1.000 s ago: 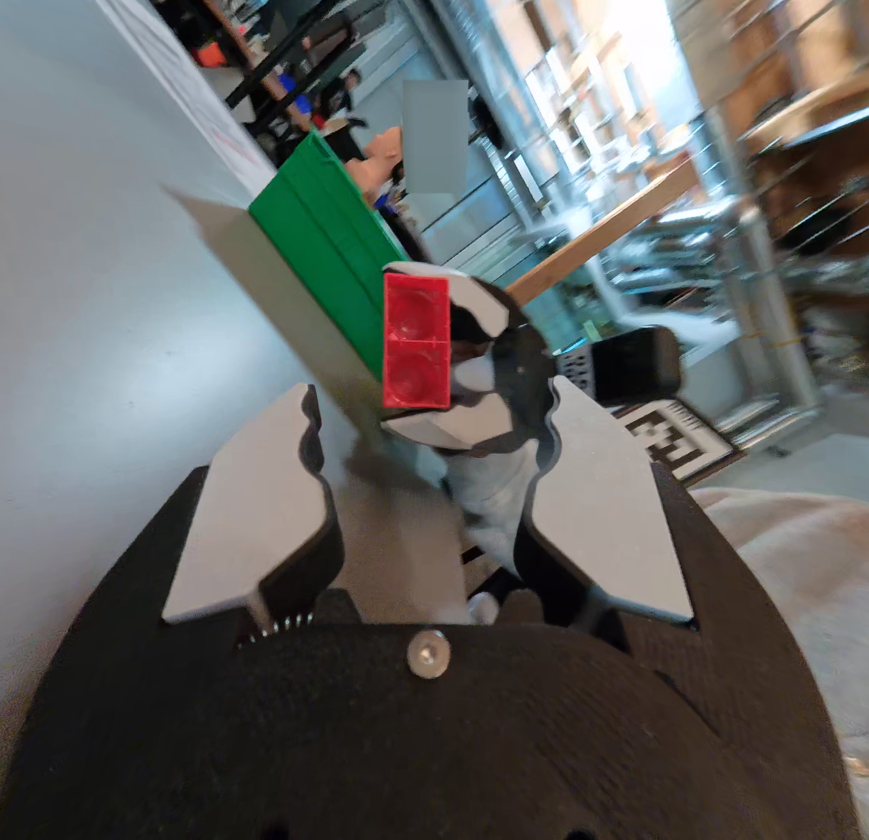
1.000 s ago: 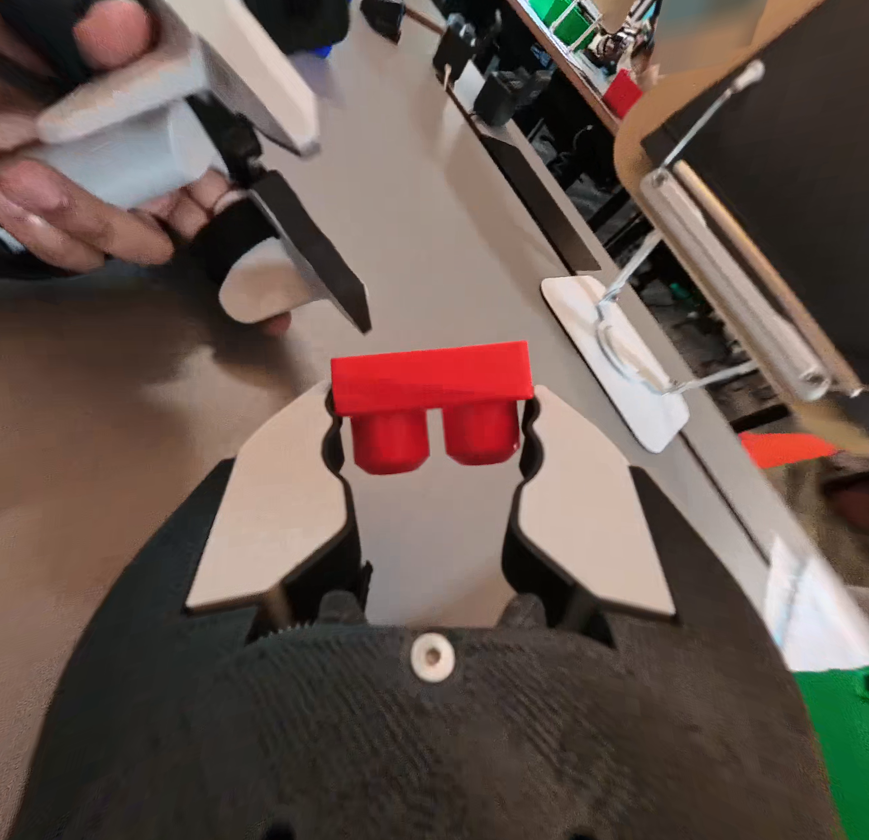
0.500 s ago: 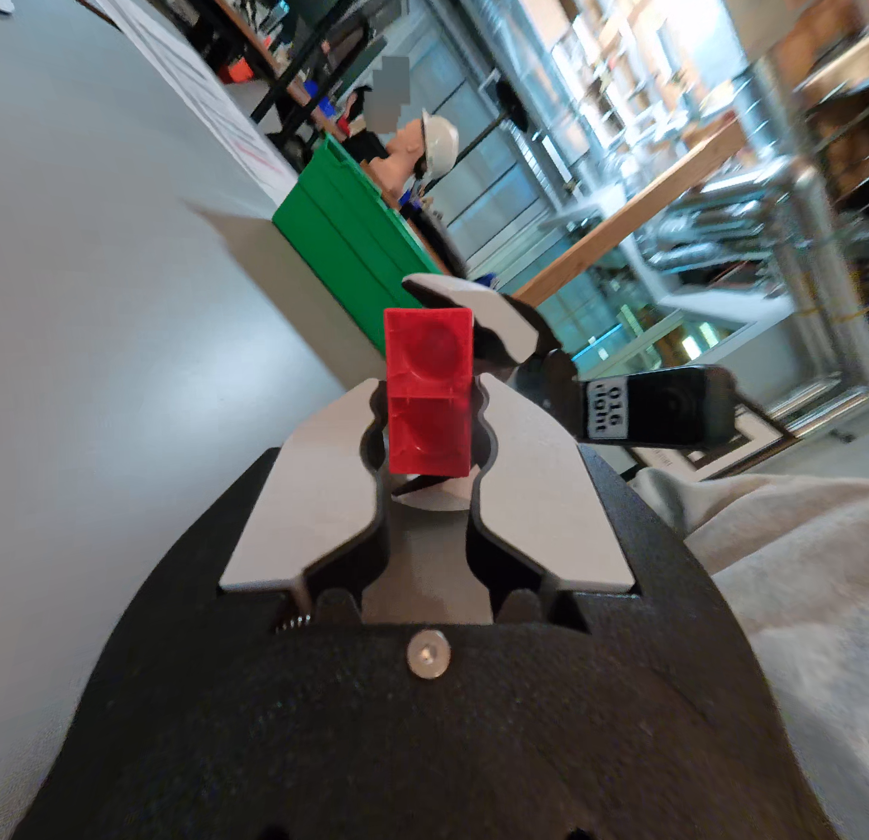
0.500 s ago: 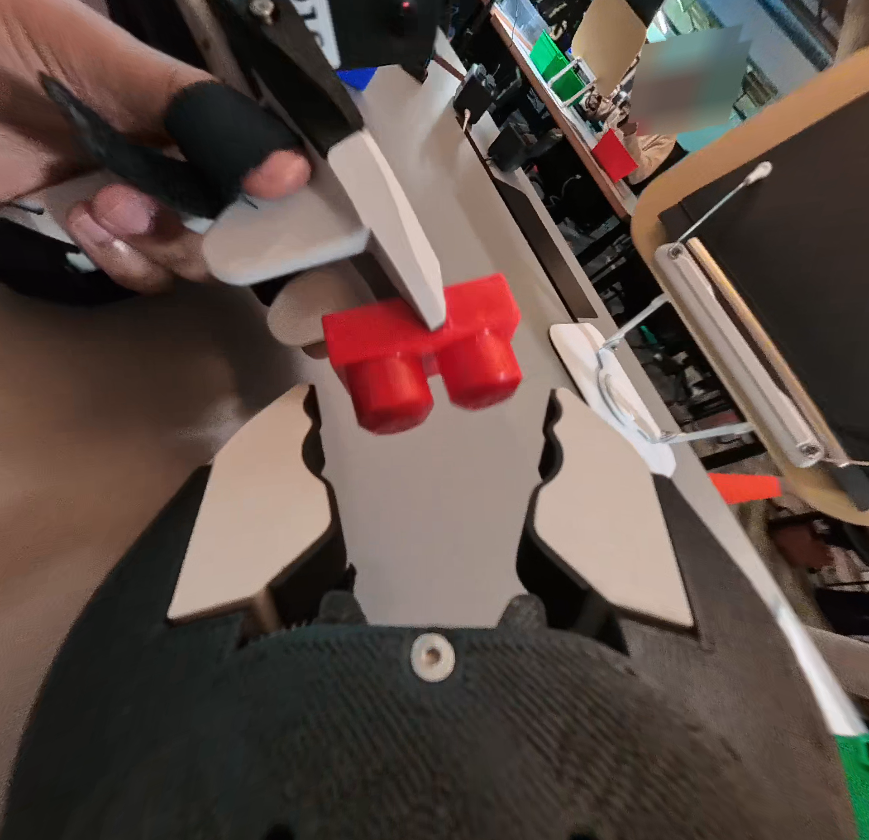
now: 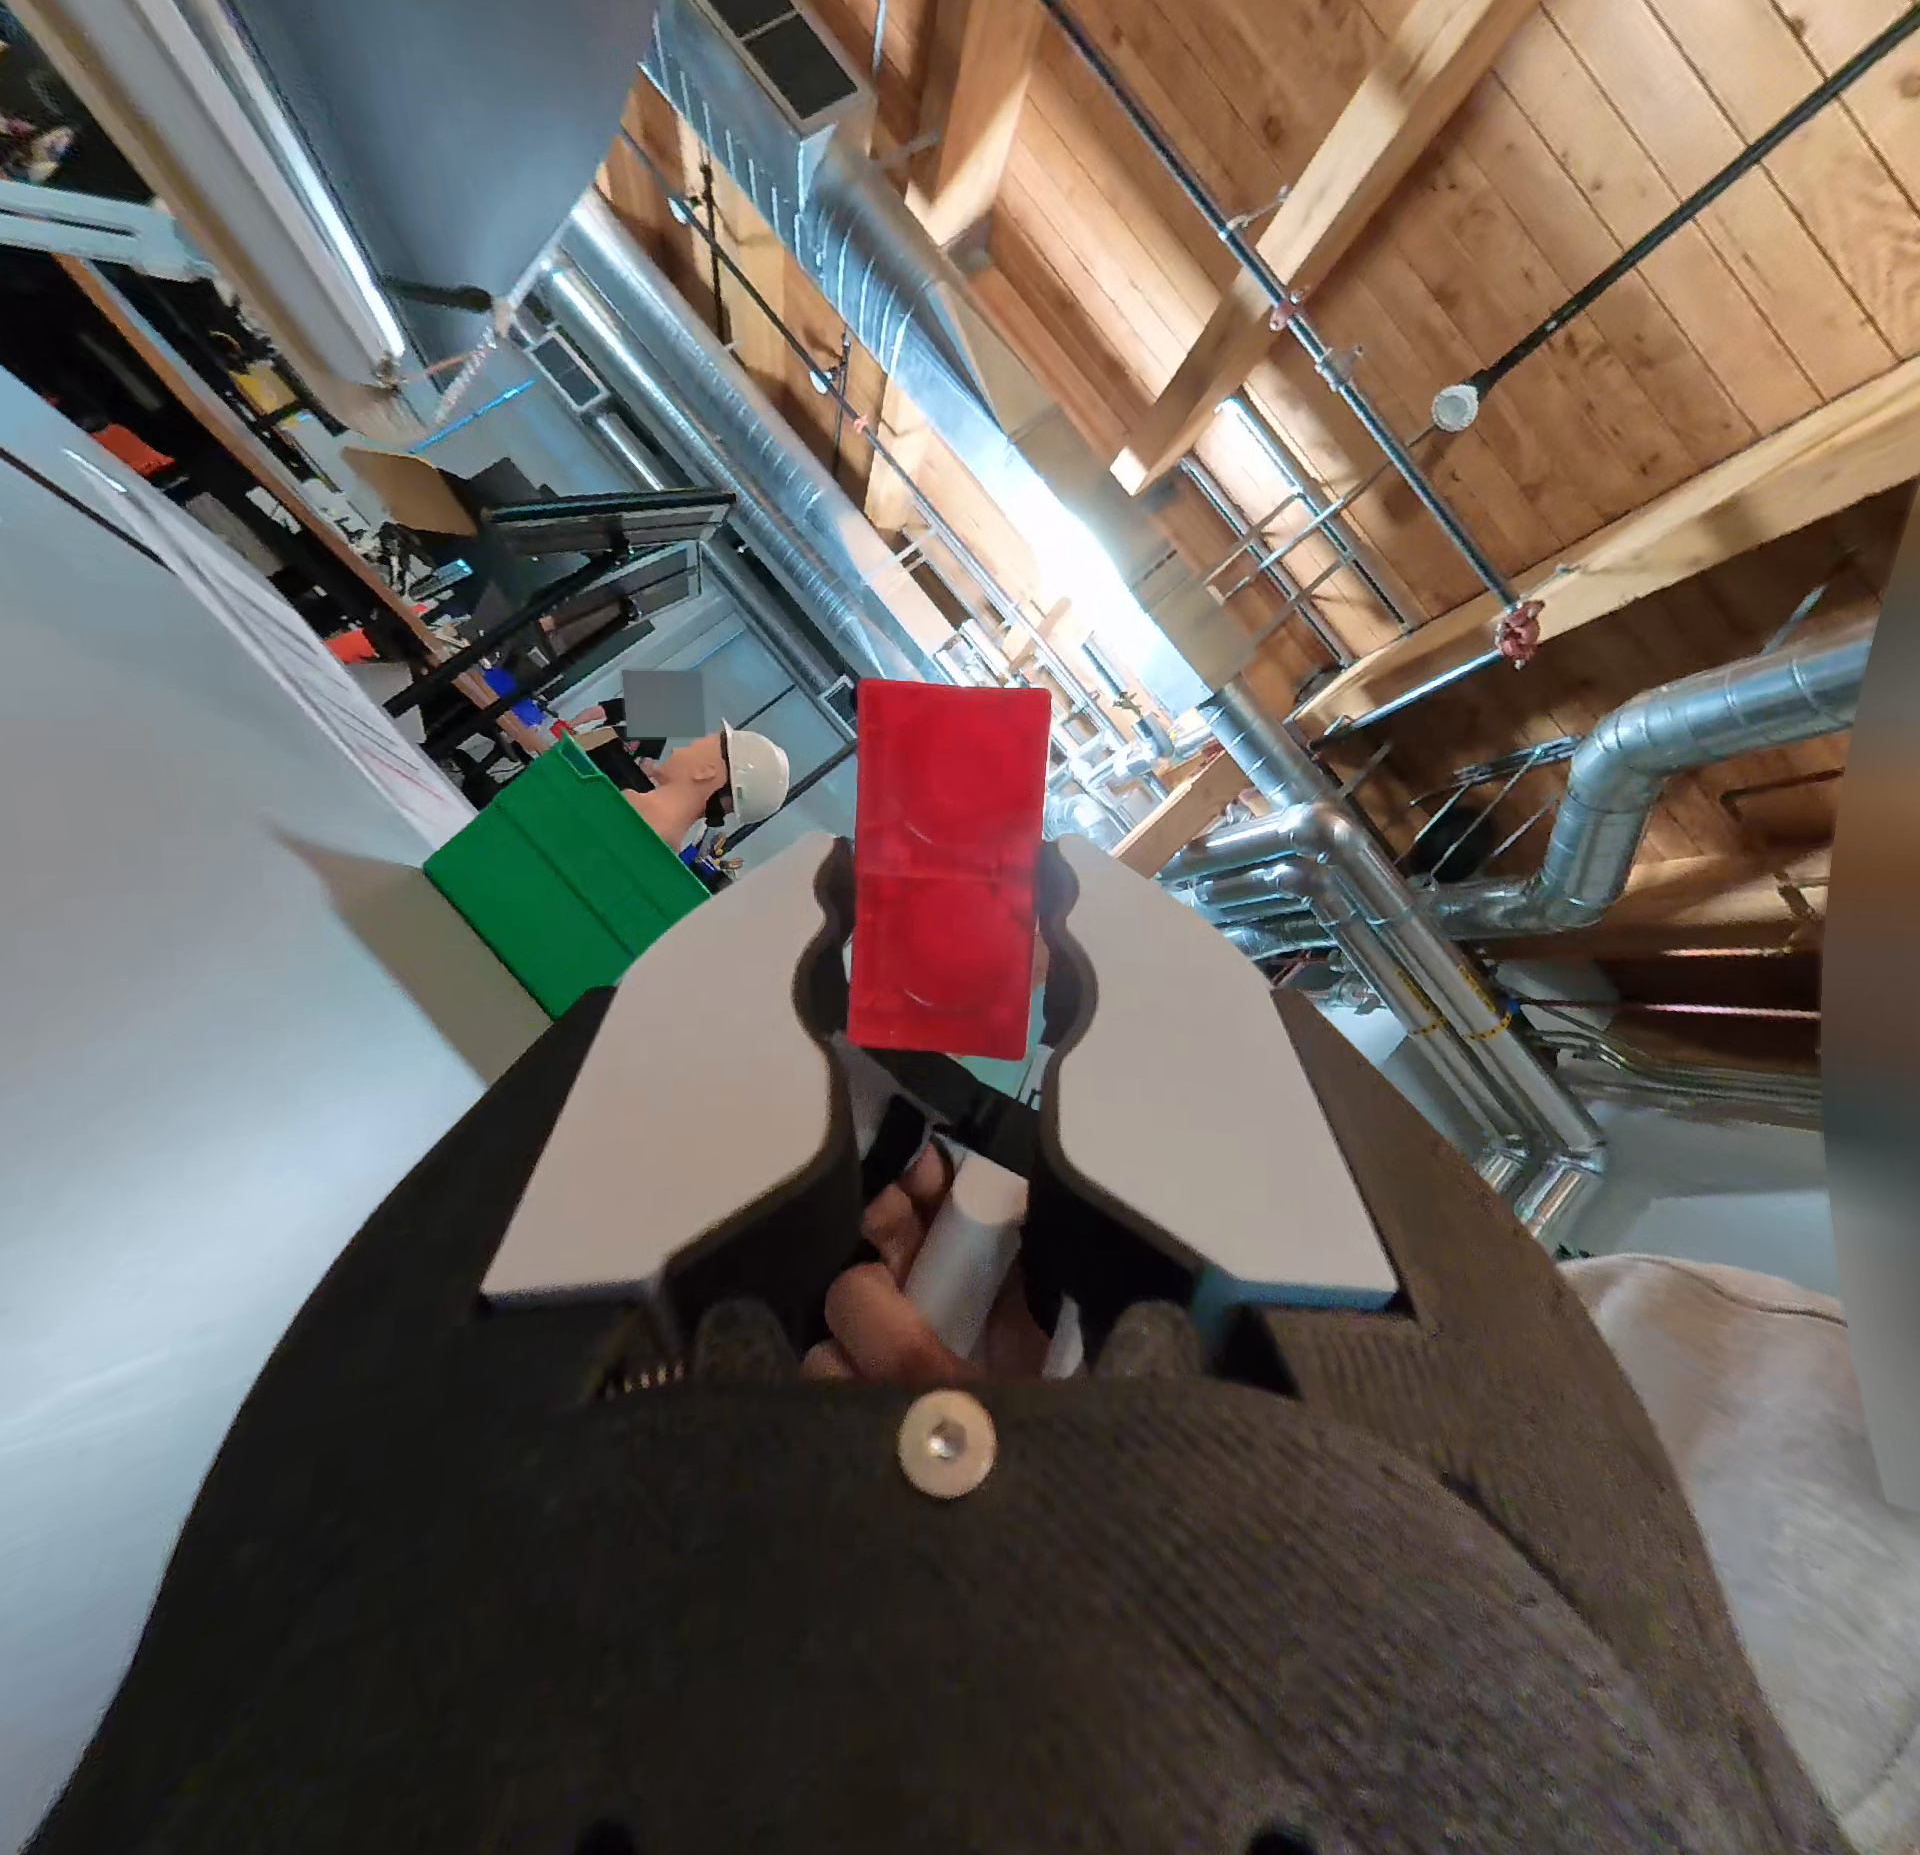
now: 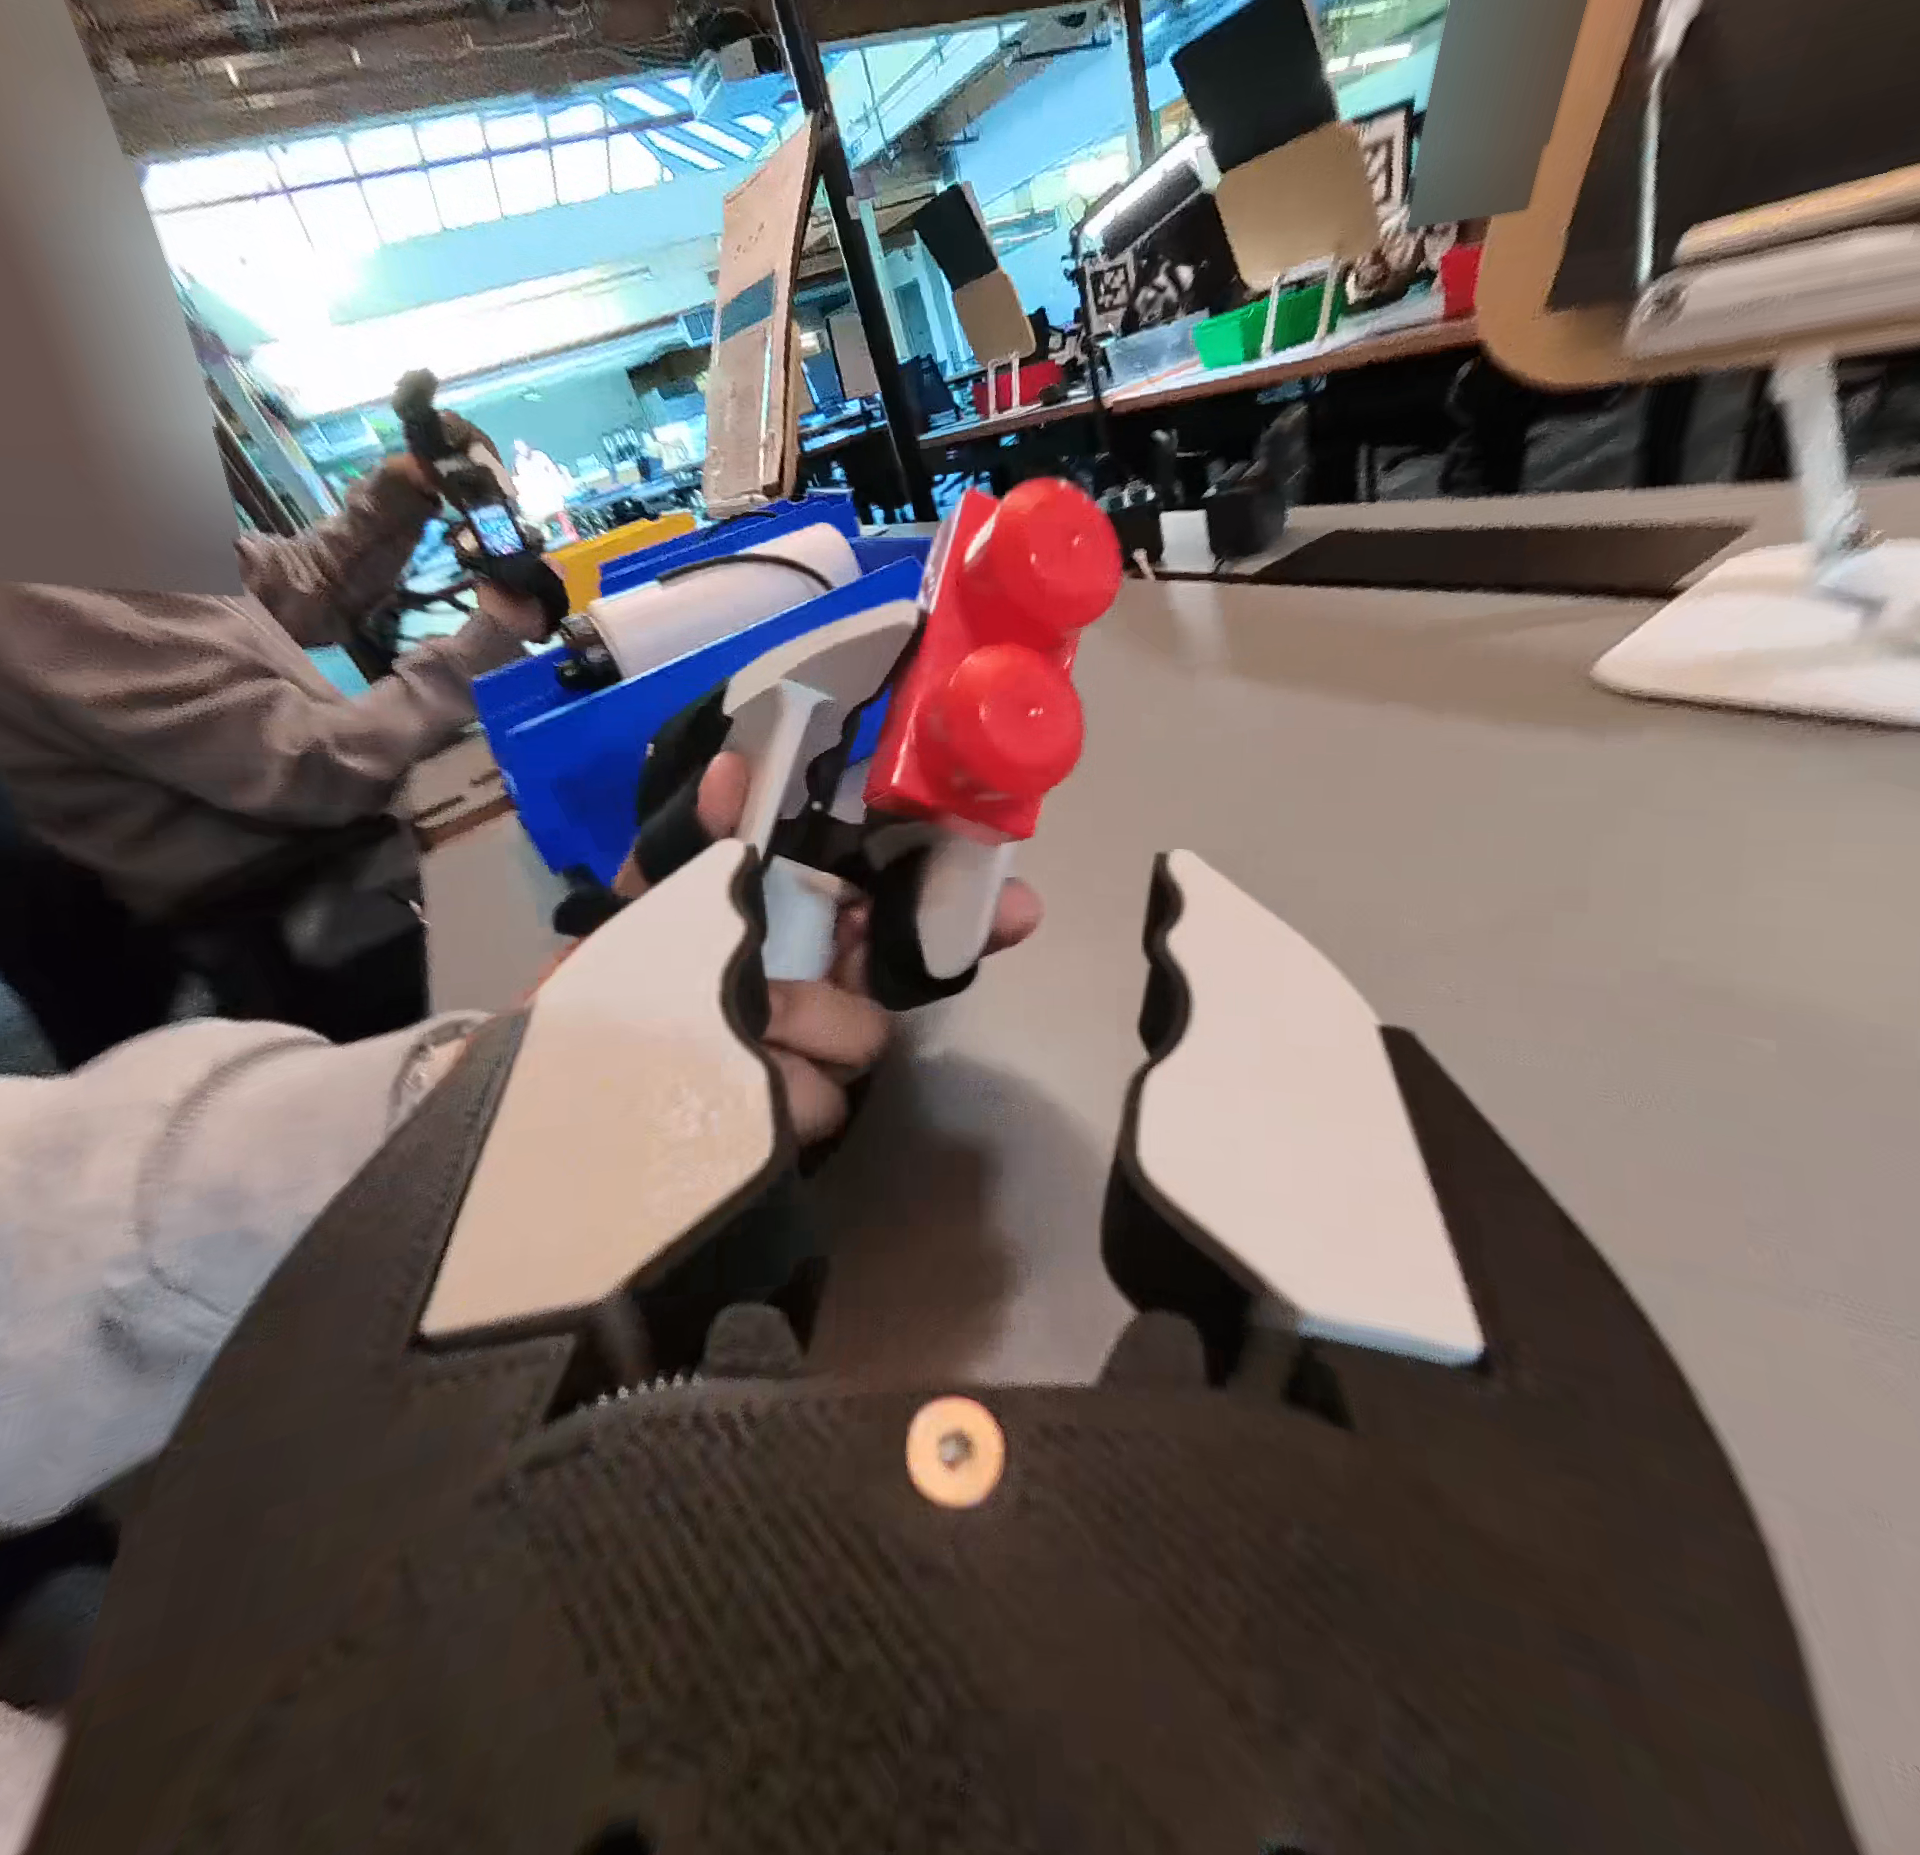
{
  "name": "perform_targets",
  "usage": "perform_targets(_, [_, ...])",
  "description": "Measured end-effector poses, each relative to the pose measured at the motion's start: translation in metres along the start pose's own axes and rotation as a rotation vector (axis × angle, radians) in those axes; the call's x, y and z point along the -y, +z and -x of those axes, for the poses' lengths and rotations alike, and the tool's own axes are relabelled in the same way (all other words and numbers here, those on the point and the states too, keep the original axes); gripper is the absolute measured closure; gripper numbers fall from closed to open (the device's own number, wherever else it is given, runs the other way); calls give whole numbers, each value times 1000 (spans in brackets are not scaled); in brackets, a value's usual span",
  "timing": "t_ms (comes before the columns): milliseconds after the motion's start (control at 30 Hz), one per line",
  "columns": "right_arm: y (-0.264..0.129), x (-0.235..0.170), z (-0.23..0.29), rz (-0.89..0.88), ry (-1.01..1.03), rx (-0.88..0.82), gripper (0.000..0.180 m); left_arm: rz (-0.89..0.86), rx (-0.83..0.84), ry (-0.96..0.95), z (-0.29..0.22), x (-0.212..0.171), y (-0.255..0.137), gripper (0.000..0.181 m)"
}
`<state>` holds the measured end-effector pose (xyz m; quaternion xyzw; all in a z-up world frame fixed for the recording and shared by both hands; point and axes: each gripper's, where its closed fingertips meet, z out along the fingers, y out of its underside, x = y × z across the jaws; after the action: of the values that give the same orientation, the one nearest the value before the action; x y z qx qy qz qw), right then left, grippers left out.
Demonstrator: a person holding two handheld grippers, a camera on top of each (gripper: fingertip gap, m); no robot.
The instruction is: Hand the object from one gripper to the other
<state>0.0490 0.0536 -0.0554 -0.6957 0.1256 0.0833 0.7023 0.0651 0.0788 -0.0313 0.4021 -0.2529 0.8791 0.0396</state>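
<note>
A red two-stud brick (image 5: 945,870) sits clamped between the fingers of my left gripper (image 5: 945,860), its hollow underside facing the camera, raised and tilted up toward the ceiling. In the right wrist view the same brick (image 6: 987,683) shows studs-first, held by the left gripper (image 6: 883,745) in a person's gloved hand above the grey table (image 6: 1455,870). My right gripper (image 6: 951,870) is open and empty, a little below and in front of the brick, not touching it.
A green bin (image 5: 561,880) stands on the table in the left wrist view. A blue bin (image 6: 623,714) holding a white roll is behind the left gripper. A white lamp base (image 6: 1756,642) stands at the right. A person's sleeve (image 6: 156,1182) is at the left. The left gripper's tips are roughly 4 cm from the right gripper's.
The right gripper let go of the brick and drew back, open. The left gripper closed on the brick and lifted it, tilting upward toward the ceiling.
</note>
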Motion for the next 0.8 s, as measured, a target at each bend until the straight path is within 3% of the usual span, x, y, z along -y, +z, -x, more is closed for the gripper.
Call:
perform_targets(233, [-3,0,9,-67,282,109,129,105,-11,92,-9,-20,10,147])
perform_targets(467, [-6,-6,5,27,330,201,142,254,29,200,-7,-34,12,147])
perform_targets(800, [-10,-12,5,124,273,273,145,372,45,244,-4,-45,11,147])
